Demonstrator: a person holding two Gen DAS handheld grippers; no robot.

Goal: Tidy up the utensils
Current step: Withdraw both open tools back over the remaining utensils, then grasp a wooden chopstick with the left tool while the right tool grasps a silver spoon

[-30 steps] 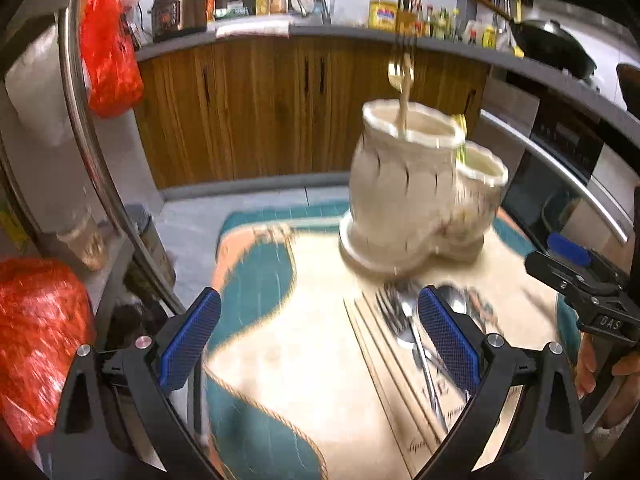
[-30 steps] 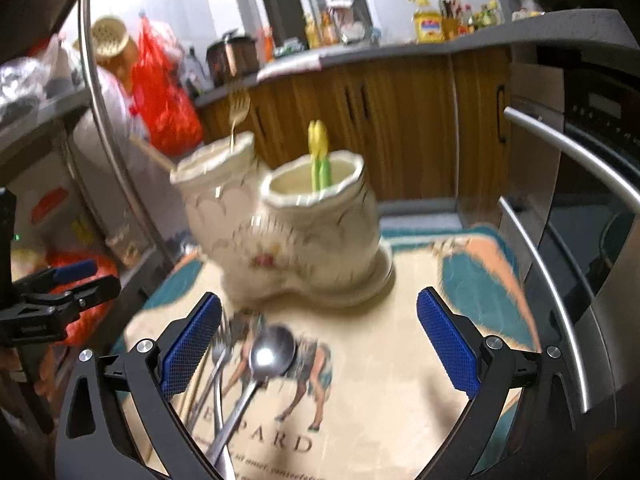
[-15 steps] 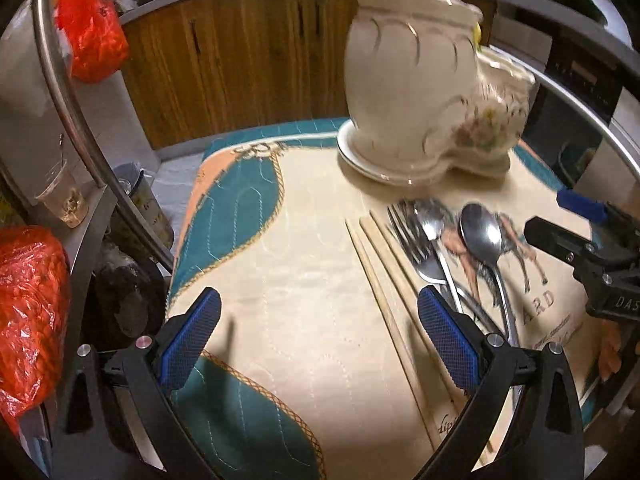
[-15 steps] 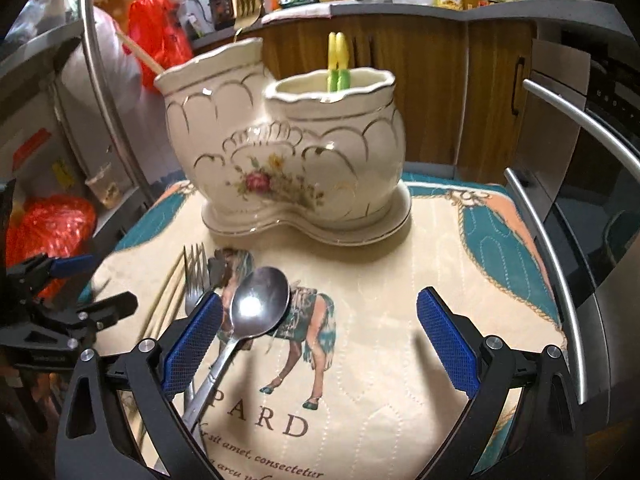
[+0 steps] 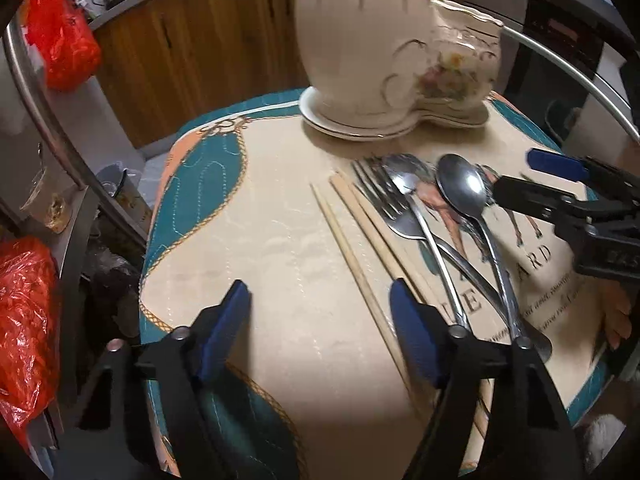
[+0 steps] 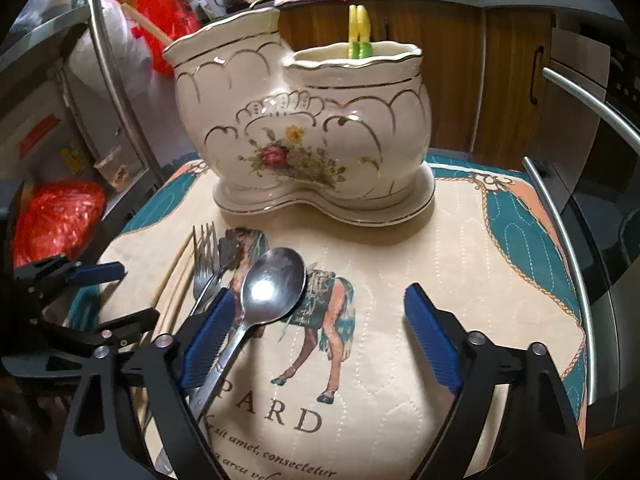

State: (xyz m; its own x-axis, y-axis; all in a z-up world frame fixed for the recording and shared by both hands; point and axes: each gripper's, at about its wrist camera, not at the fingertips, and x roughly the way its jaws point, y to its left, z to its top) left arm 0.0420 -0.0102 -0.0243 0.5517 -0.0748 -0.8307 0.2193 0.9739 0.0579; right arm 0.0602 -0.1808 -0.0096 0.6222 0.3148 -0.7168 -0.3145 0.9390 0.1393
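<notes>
A cream two-compartment ceramic utensil holder (image 6: 304,128) stands at the back of the mat; it also shows in the left wrist view (image 5: 384,52). Yellow-green handles (image 6: 359,32) stick out of its lower compartment. A large spoon (image 6: 272,284), forks (image 6: 206,260) and wooden chopsticks (image 6: 176,280) lie on the mat (image 6: 460,272). In the left wrist view the spoon (image 5: 462,188), forks (image 5: 384,196) and chopsticks (image 5: 348,248) lie side by side. My left gripper (image 5: 320,328) is open, low over the mat just left of the chopsticks. My right gripper (image 6: 320,332) is open, its left finger beside the spoon's handle.
Wooden cabinets (image 6: 452,72) and a cluttered counter stand behind. Curved metal rails (image 6: 568,240) ring the table. Red plastic bags (image 5: 24,320) hang and lie at the left. An oven front (image 6: 616,120) is at the right.
Both grippers have dropped lower and closer to the mat. The left one's jaws have narrowed somewhat but stay open. The right one now sits beside the spoon.
</notes>
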